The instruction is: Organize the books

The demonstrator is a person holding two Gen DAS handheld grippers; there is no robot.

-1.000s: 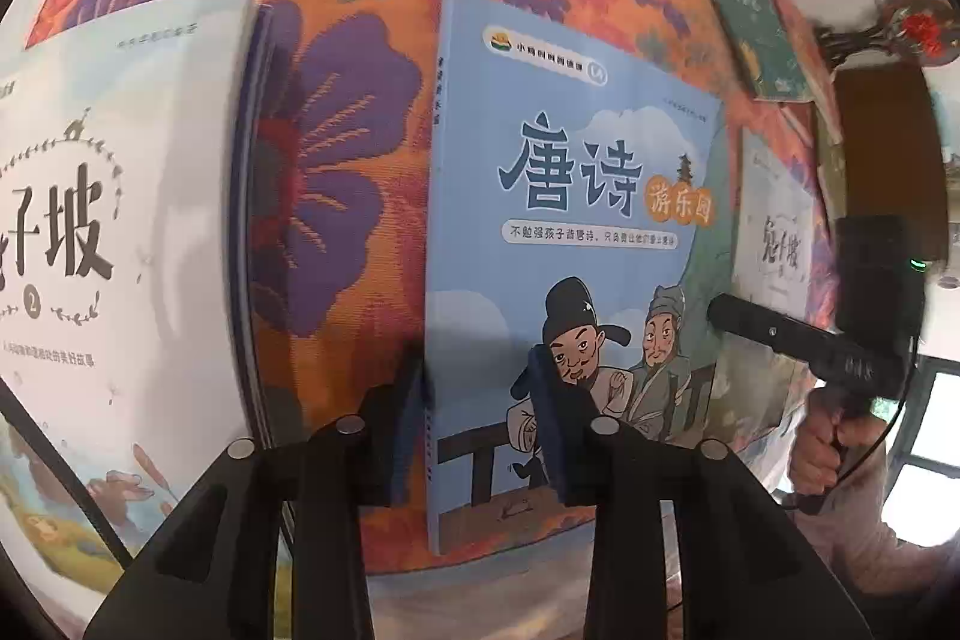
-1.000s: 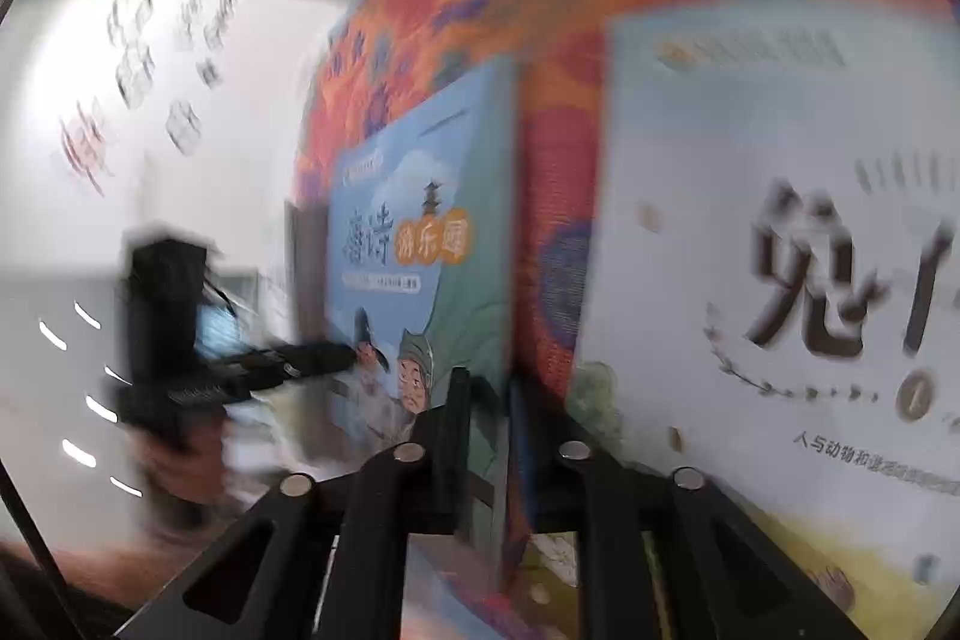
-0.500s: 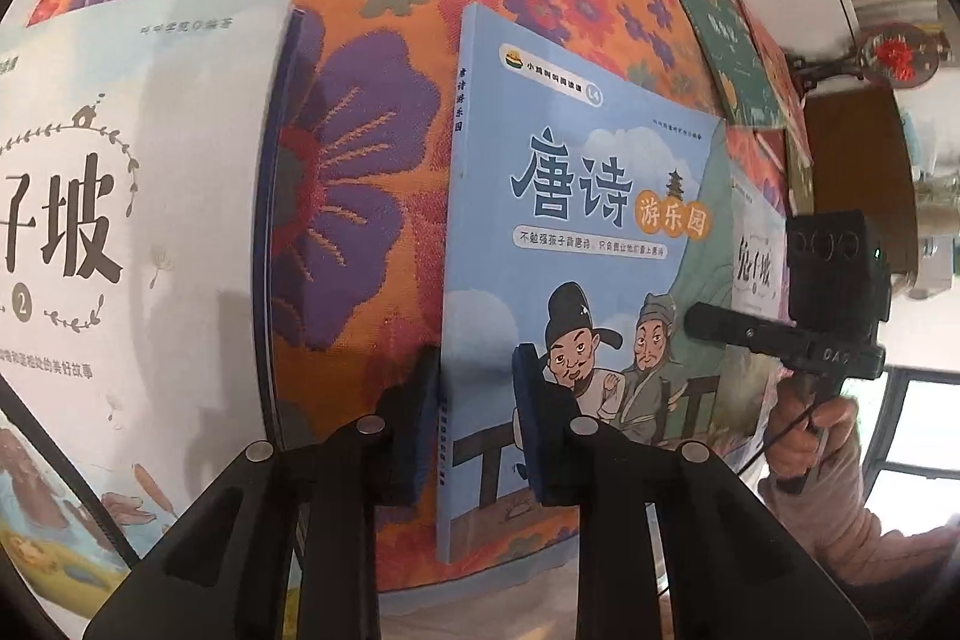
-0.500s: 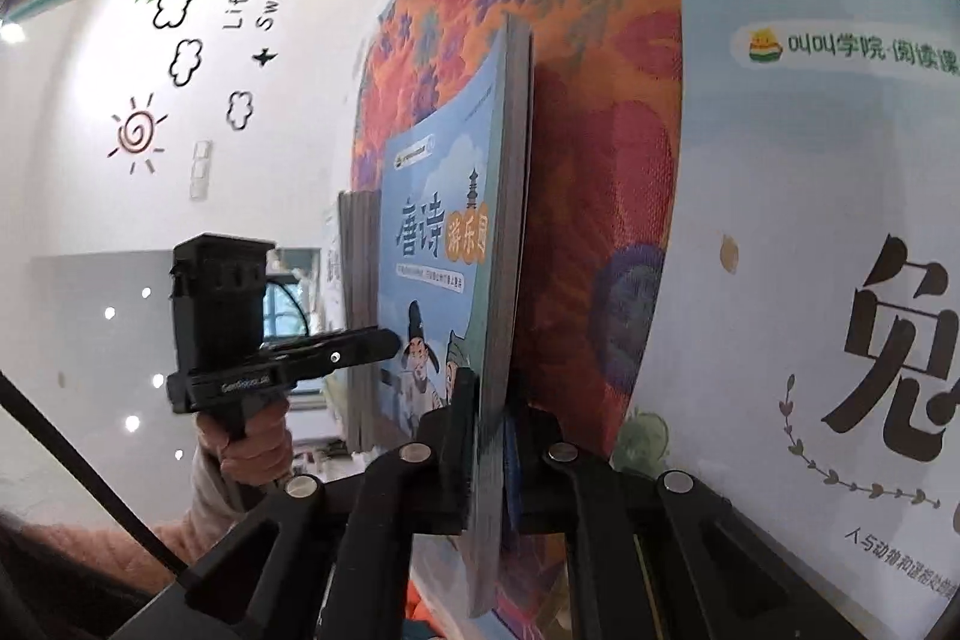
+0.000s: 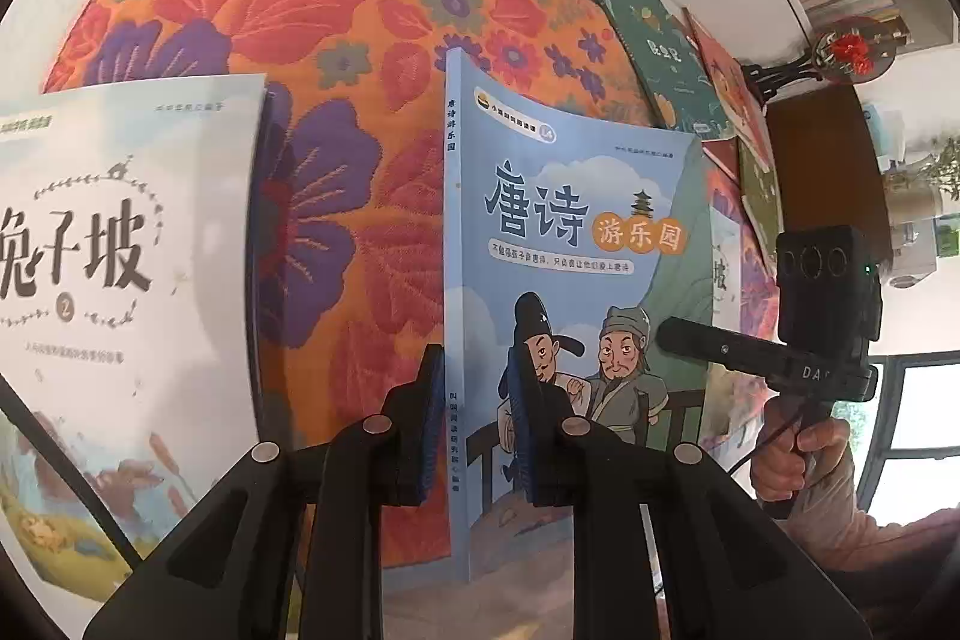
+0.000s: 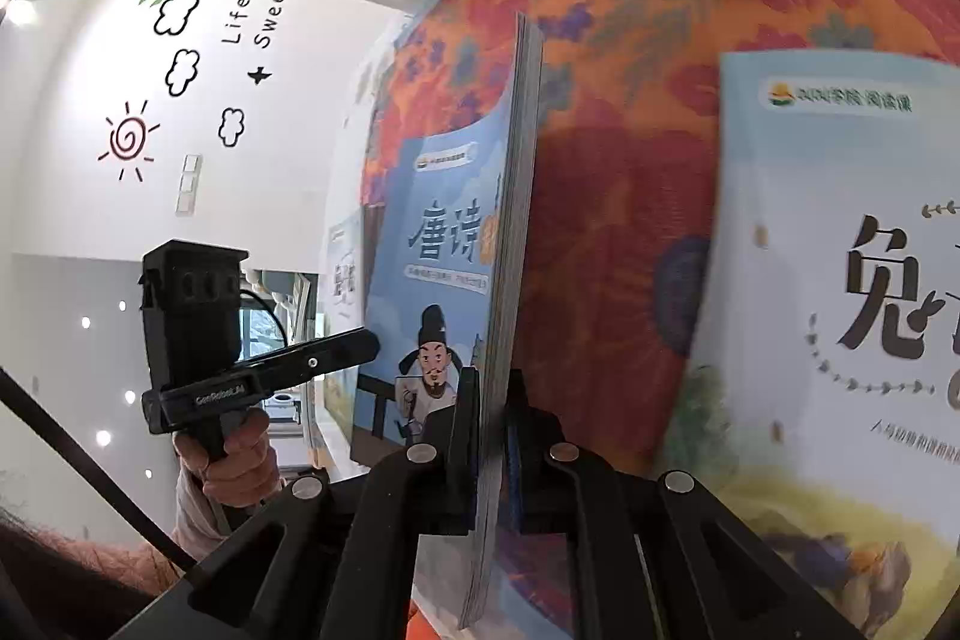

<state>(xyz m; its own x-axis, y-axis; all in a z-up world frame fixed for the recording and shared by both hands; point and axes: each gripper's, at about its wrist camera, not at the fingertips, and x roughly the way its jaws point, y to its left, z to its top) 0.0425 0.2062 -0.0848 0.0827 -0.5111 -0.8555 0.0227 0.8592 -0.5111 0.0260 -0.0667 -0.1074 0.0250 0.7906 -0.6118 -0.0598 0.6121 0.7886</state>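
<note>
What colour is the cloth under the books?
The cloth is orange with big red and purple flowers, clearest in the left wrist view.

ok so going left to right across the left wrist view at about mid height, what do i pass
white book → bare flowered cloth → blue book clamped at its spine by the left tool → right tool → person's hand holding it

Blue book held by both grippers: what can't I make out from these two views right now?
- Blue book: back cover unseen in either view; bottom edge hidden behind the left gripper.
- Right wrist view: right gripper covers its lower page edge.
- White book: title cut off by the frame edge.
- Teal book: lettering too small.
</note>
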